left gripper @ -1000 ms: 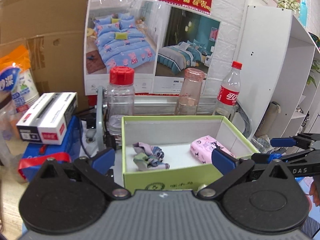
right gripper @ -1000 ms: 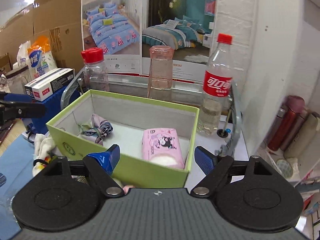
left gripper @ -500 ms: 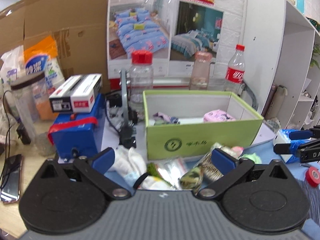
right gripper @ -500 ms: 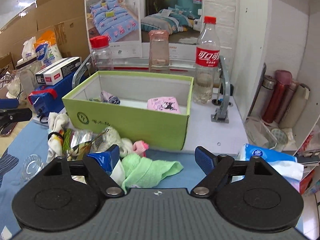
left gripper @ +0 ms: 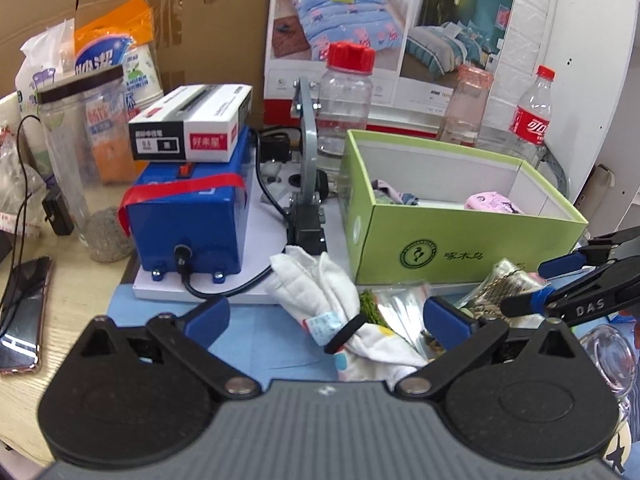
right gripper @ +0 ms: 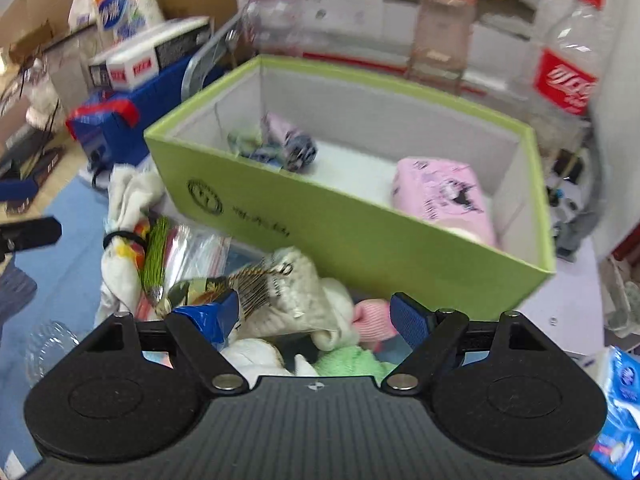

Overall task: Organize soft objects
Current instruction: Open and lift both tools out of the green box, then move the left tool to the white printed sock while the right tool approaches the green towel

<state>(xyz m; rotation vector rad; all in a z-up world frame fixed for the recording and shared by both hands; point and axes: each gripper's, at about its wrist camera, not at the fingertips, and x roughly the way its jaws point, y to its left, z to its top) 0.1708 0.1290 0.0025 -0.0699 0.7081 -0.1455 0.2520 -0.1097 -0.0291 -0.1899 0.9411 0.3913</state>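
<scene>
A green box [left gripper: 460, 240] [right gripper: 360, 240] holds a pink tissue pack [right gripper: 440, 196] and a patterned cloth [right gripper: 288, 146]. In front of it lies a pile of soft things. My left gripper [left gripper: 326, 316] is open, low over a white cloth bundle [left gripper: 332, 292] tied with a black band. My right gripper [right gripper: 312, 314] is open too, tilted down over a cream knitted piece [right gripper: 304, 292] with a tag, a pink sock [right gripper: 372, 318] and a green towel [right gripper: 348, 362]. Its pads do not press on anything. The right gripper [left gripper: 536, 284] also shows at the right of the left wrist view.
A blue machine [left gripper: 192, 220] with a white box [left gripper: 192, 124] on top stands left of the green box. A phone [left gripper: 24, 316] and a glass jar [left gripper: 80, 160] lie further left. Bottles [left gripper: 532, 120] stand behind; a white shelf [left gripper: 592, 80] and blue tissue packs [right gripper: 624, 392] are right.
Both grippers have drawn back from over the green box and sunk toward the pile in front of it. The right one has tipped further down. Both stayed open.
</scene>
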